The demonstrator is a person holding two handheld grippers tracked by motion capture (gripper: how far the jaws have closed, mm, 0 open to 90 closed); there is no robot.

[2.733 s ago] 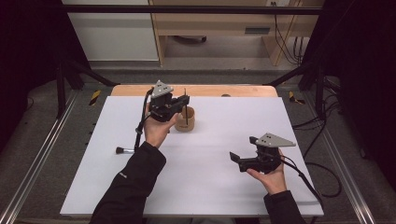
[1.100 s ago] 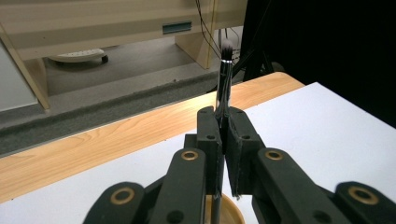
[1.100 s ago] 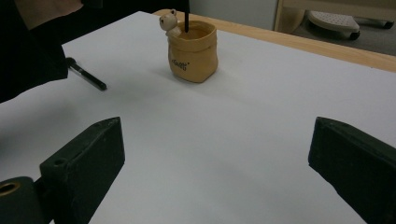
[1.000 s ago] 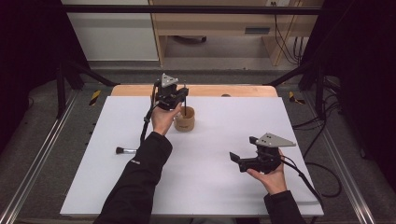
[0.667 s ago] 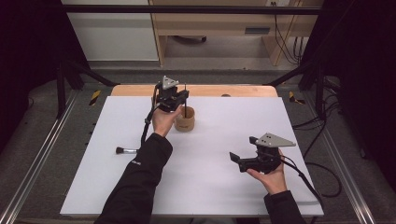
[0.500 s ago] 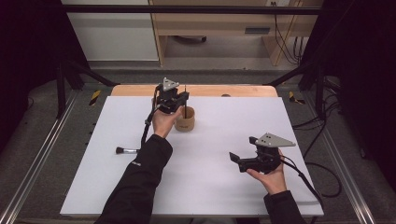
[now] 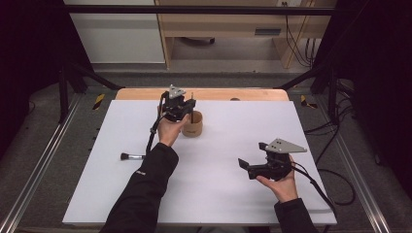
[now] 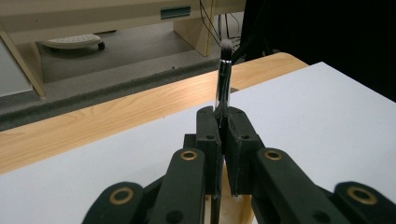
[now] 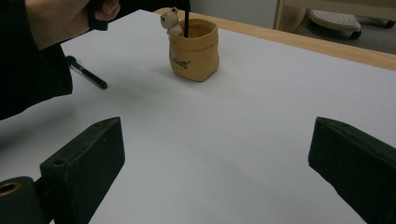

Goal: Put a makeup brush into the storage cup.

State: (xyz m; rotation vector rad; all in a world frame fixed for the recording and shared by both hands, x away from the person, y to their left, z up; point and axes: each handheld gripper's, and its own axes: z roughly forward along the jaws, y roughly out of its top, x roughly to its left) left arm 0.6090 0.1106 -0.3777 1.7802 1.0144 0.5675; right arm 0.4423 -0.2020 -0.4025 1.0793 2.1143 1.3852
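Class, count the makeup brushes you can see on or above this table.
2. One slim black-handled brush stands upright, pinched in the left gripper above the tan pot; another black brush lies on the white table, left.

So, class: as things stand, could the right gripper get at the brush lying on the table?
Probably yes: right gripper is open, brush lies bare, though the left forearm crosses between.

only cup [image 7: 192, 124] and loose brush [image 7: 131, 156] obstruct table [image 7: 223, 194].
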